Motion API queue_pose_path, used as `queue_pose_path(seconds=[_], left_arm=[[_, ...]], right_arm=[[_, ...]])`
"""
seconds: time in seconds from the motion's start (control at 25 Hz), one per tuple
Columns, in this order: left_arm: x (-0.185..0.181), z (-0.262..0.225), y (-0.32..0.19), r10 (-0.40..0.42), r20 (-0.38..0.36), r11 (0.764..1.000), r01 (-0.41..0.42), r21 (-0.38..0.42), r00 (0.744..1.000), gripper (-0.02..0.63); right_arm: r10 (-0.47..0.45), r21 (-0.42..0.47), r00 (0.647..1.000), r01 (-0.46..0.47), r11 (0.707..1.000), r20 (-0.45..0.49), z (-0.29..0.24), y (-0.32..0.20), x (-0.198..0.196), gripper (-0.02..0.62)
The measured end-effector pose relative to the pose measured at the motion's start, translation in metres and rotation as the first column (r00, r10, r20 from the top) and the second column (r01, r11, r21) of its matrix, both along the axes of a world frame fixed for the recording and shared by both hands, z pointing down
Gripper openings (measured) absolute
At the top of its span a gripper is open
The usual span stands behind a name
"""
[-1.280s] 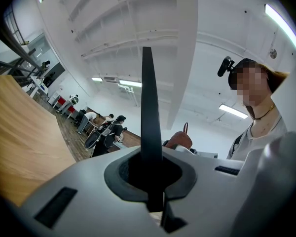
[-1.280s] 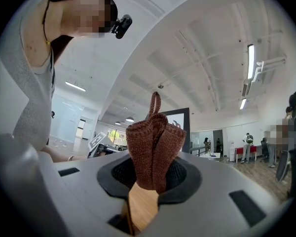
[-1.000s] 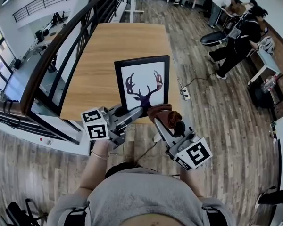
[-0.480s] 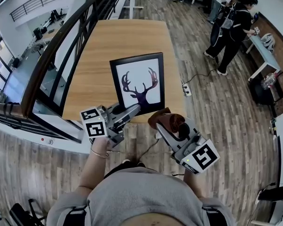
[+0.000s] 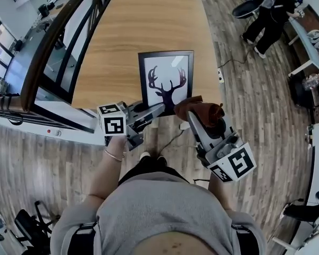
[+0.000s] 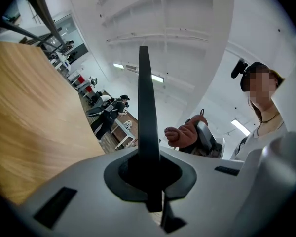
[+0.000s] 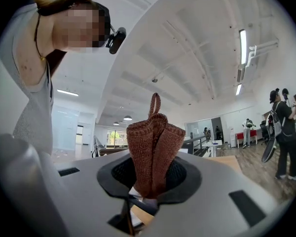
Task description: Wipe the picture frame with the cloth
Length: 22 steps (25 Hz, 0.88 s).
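Picture frame point(image 5: 166, 78), black-edged with a deer-antler print, sits over the near end of the wooden table point(image 5: 122, 31), its lower edge right at the table's near edge; whether it rests flat on the wood or hangs just above it cannot be told from the head view. The left gripper point(image 5: 158, 109) has it by the lower left corner. In the left gripper view the frame point(image 6: 144, 102) shows edge-on as 1 thin dark strip rising out of jaws closed tight on it, with the table point(image 6: 29, 132) to one side. The right gripper point(image 5: 194, 117) hovers just beside the frame's lower right corner, its jaws clamped on a bunched brown knitted cloth point(image 5: 202, 109). The right gripper view shows the cloth point(image 7: 154, 152) standing up out of the jaws in folds with a small loop on top. No wiping contact shows yet, so the cleaning looks still to come. The main risk, as I judge it, is the single-corner hold: pressure from the cloth far from that corner could swing the frame about the pinch or pull it free, and so near the edge it could slide off the table. A 2nd risk is that the wad is short, so pressing too low could bring the hard jaw tips onto the glass.
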State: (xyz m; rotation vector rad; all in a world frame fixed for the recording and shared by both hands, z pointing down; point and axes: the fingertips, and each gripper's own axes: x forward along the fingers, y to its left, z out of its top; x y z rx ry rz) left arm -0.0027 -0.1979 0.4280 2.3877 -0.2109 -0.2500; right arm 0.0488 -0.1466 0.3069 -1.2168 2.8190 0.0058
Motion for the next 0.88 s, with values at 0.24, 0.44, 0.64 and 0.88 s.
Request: queue_pose_path(seconds=[0.24, 0.44, 0.64, 0.88], left_arm=[[-0.007, 0.067, -0.016, 0.008, 0.025, 0.976, -0.002, -0.22, 1.0, 0.017], [-0.019, 0.145, -0.018, -0.015, 0.072, 0.907, 0.044, -0.418, 0.997, 0.018], [-0.022, 0.175, -0.013, 0.02, 0.044, 0.864, 0.004, -0.503, 0.999, 0.017], [-0.018, 0.187, -0.02, 0.01, -0.065, 0.803, -0.047, -0.595, 0.998, 0.018]], right_arm=[[0.02, -0.038, 1.0, -0.019, 0.999, 0.024, 0.008, -0.02, -0.005, 0.097], [0.02, -0.063, 1.0, -0.021, 0.998, -0.019, 0.022, -0.019, -0.017, 0.097], [0.03, -0.09, 1.0, -0.03, 0.996, -0.011, 0.03, -0.025, -0.021, 0.097], [0.014, -0.121, 1.0, -0.014, 0.993, -0.002, 0.036, -0.028, -0.028, 0.097]])
